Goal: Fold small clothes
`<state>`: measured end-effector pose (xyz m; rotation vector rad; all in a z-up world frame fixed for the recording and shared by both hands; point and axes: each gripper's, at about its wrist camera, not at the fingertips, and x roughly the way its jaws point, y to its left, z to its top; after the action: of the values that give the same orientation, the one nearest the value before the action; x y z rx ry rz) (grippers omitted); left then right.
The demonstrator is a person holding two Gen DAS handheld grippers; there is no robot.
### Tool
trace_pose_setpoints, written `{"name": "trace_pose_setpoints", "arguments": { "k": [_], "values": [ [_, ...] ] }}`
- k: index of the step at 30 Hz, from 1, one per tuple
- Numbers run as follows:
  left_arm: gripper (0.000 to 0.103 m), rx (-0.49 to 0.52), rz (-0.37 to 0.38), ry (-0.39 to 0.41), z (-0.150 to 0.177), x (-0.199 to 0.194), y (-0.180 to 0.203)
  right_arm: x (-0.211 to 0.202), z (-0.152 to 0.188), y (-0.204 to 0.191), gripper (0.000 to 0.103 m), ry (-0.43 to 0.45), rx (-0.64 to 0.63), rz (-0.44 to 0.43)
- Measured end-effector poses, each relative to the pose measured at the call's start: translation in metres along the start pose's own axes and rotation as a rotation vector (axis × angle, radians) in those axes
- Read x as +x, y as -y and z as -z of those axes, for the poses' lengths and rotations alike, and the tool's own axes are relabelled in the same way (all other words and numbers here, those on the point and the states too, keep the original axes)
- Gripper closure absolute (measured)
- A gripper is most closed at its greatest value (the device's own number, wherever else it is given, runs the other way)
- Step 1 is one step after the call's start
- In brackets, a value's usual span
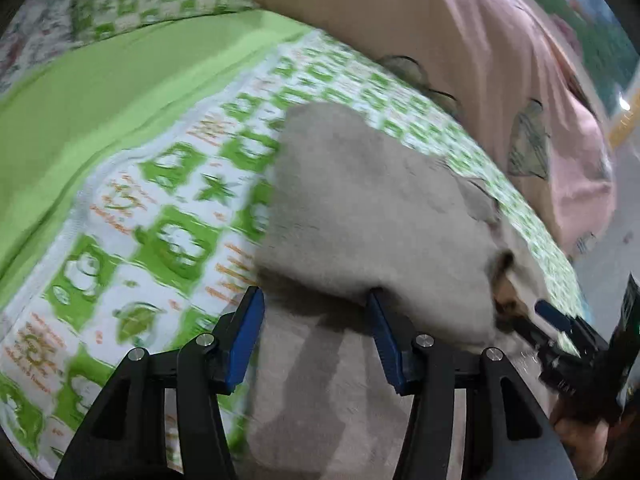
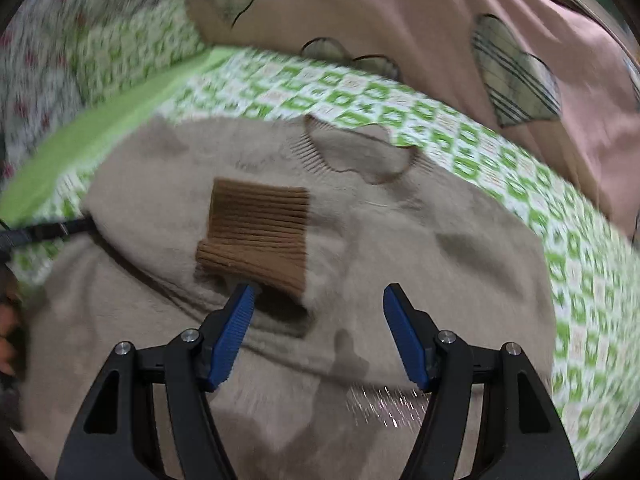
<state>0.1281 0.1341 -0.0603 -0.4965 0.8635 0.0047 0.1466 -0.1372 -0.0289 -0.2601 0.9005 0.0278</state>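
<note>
My left gripper (image 1: 316, 300): fingers spread wide over folded edge of grey-beige sweater (image 1: 372, 208), nothing clamped. My right gripper (image 2: 318, 296): fingers parted above sweater (image 2: 400, 260) body; left pad touches brown ribbed cuff (image 2: 256, 236) lying across chest. Sweater lies flat on green-patterned bedsheet (image 1: 132, 216), neckline (image 2: 360, 156) toward pink blanket (image 2: 400, 20) with plaid hearts. Motion blur throughout.

left hand-held gripper (image 1: 316, 300) spread, right hand-held gripper (image 2: 318, 294) spread

Two close, downward wrist views over the same beige sweater (image 1: 360, 208) (image 2: 400, 248).
</note>
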Motion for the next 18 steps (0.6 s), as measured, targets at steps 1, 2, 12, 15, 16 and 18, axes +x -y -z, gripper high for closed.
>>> {"name": "trace_pose_setpoints", "arguments": {
  "k": [1,2,12,15,16,18],
  "values": [
    [0.049,-0.009,-0.01,0.001,-0.001,0.002,-0.003,0.008,-0.002,-0.004,0.035,0.004,-0.014,0.012],
    [0.049,-0.02,-0.005,-0.004,-0.002,0.005,-0.003,0.012,-0.003,-0.005,0.036,0.014,-0.015,0.018],
    [0.047,0.034,-0.049,-0.005,-0.014,0.02,0.017,-0.023,0.015,0.112,0.095,0.144,0.521,-0.072],
    [0.047,0.057,-0.067,-0.001,-0.01,0.022,0.023,-0.014,0.035,0.137,0.095,0.09,0.591,-0.085],
    [0.047,0.058,-0.072,0.001,-0.01,0.023,0.024,-0.009,0.039,0.139,0.095,0.073,0.604,-0.105],
    [0.047,0.034,-0.068,0.006,-0.01,0.021,0.019,-0.004,0.043,0.136,0.095,0.058,0.594,-0.104]
  ]
}}
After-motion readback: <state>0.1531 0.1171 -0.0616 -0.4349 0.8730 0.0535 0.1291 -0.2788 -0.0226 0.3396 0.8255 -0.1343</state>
